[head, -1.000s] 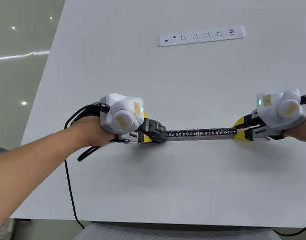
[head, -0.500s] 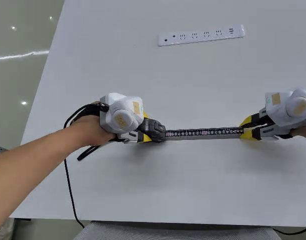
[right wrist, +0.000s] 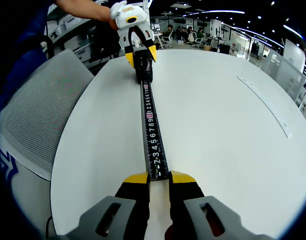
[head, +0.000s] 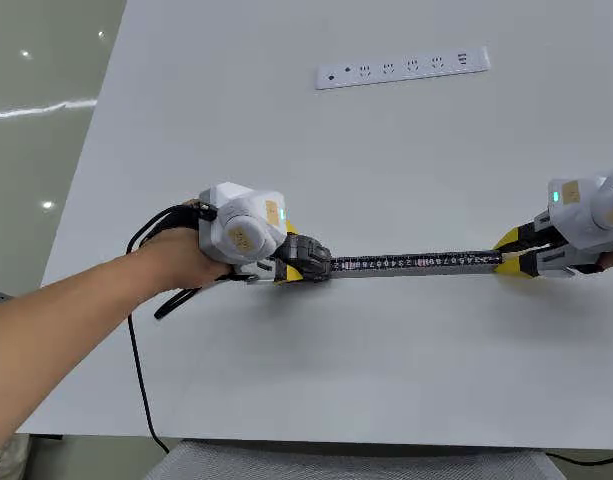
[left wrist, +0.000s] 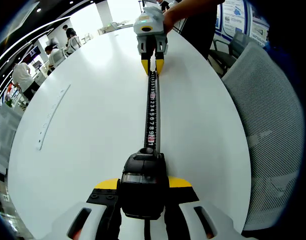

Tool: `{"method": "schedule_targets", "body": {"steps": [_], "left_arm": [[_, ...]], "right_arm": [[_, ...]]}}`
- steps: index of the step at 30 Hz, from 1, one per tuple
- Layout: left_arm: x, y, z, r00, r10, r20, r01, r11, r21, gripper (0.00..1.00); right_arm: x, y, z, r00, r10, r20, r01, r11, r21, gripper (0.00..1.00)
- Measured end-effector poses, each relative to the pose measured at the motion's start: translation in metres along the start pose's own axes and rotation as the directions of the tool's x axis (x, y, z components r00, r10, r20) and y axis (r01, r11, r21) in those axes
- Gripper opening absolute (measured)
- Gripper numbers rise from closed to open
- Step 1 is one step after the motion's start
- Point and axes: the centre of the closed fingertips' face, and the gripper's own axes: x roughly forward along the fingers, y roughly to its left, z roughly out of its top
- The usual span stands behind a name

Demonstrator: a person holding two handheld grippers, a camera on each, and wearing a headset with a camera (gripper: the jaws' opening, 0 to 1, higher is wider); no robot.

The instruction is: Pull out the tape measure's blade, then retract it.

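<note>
On the table (head: pixel 386 150), the blade (head: pixel 416 263) spans from tape measure (head: pixel 308 262) at left to right gripper (head: pixel 509 257); power strip (head: pixel 404 69) lies behind.

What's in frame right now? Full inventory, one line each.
table: 1, white, under everything
power strip: 1, white, far side of table
tape measure case: 1, black, on table, in left gripper
blade: 1, dark with white numerals, pulled out straight from the case to the right gripper
mesh chair: 1, grey, at near table edge
cable: 1, black, hanging from left gripper over table edge
background people: several, beyond the table
left gripper: 1, white, yellow tips, shut on case
right gripper: 1, white, yellow tips, shut on blade end
forearm: 1, behind left gripper
</note>
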Motion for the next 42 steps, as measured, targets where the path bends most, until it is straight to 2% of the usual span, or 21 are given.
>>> {"method": "schedule_targets", "body": {"steps": [12, 19, 30, 33, 34, 38, 40, 42], "left_arm": [[0.000, 0.000, 0.000, 1.0000, 0.001, 0.001, -0.001, 1.000, 0.001, 0.29], [0.001, 0.000, 0.000, 1.0000, 0.004, 0.001, -0.004, 1.000, 0.005, 0.30], [0.002, 0.001, 0.002, 0.9999, 0.011, 0.008, -0.011, 1.000, -0.012, 0.31], [0.001, 0.002, 0.001, 0.9994, 0.026, 0.024, -0.025, 0.999, -0.043, 0.32], [0.001, 0.003, 0.002, 0.9986, 0.036, 0.040, -0.033, 0.997, -0.073, 0.32], [-0.004, 0.009, 0.001, 0.9916, 0.096, 0.087, -0.077, 0.977, -0.201, 0.37], [-0.007, 0.010, -0.002, 0.9898, 0.115, 0.084, -0.094, 0.972, -0.213, 0.39], [-0.009, 0.010, -0.002, 0.9861, 0.136, 0.096, -0.108, 0.962, -0.251, 0.39]], "right_arm": [[0.000, -0.001, 0.000, 1.0000, 0.001, 0.002, -0.001, 1.000, 0.012, 0.10], [0.001, 0.000, 0.000, 0.9999, -0.008, -0.014, 0.008, 1.000, -0.017, 0.12], [0.001, -0.001, 0.000, 0.9991, -0.022, -0.035, 0.022, 1.000, -0.015, 0.13], [0.001, -0.001, 0.000, 0.9988, -0.027, -0.041, 0.027, 1.000, -0.008, 0.13], [0.001, -0.001, 0.000, 0.9986, -0.029, -0.045, 0.029, 1.000, -0.004, 0.13], [0.002, 0.000, 0.001, 0.9973, -0.042, -0.060, 0.043, 0.999, 0.008, 0.14], [0.001, -0.001, 0.001, 0.9968, -0.052, -0.061, 0.054, 0.998, 0.020, 0.14], [0.002, -0.002, 0.001, 0.9963, -0.065, -0.056, 0.067, 0.997, 0.049, 0.14]]}}
